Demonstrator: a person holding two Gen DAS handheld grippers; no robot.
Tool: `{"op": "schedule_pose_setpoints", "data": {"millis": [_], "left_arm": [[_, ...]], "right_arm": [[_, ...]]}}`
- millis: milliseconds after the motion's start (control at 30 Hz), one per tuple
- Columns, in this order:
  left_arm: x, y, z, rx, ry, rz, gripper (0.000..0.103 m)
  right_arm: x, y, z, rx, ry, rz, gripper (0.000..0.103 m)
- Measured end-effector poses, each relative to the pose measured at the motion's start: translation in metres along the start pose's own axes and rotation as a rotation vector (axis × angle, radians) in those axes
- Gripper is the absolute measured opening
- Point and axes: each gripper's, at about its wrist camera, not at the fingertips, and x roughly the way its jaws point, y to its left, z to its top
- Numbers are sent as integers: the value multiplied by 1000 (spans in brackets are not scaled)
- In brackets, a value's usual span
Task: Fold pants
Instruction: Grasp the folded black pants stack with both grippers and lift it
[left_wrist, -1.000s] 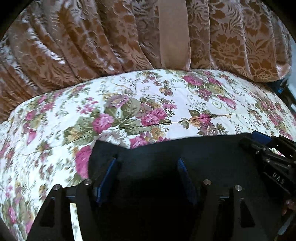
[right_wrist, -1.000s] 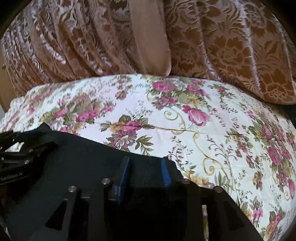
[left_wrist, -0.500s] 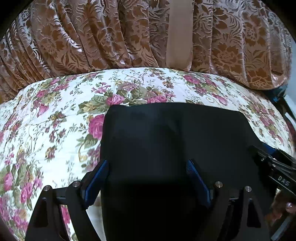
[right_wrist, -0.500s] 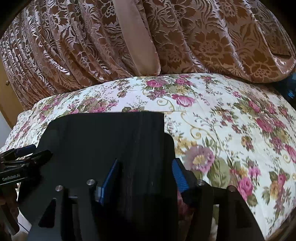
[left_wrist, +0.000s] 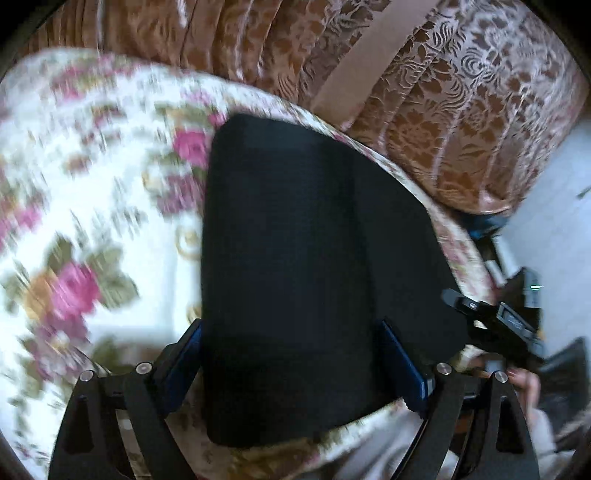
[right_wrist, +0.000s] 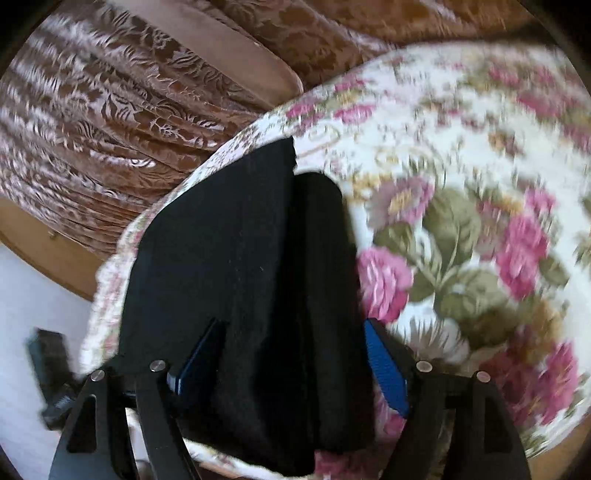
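Fingers of left gripper spread wide, just opened, straddling folded black pants without pressing. Right gripper same, fingers apart. Pants lie flat mid-frame, long axis running away from camera, on floral bed. Brown patterned curtain behind.

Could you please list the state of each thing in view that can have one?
Black pants: folded into a compact rectangle, lying flat on the floral bedspread.
Left tongs: open, just widening, straddling the pants' near end.
Right tongs: open, just widening, pants between the pads.
Brown curtain: hanging closed behind the bed.
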Motion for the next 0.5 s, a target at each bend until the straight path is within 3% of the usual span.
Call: {"op": "schedule_pose_setpoints", "data": {"millis": [100, 233, 500], "left_arm": [[1, 9, -4, -57, 3, -72, 91], [2, 1, 2, -7, 24, -83, 91], [10, 2, 8, 13, 41, -105, 91]], "right_arm": [[-1, -6, -2, 19, 21, 52, 80], [-1, 2, -4, -28, 46, 53, 80], [5, -3, -1, -6, 59, 96, 82]]}}
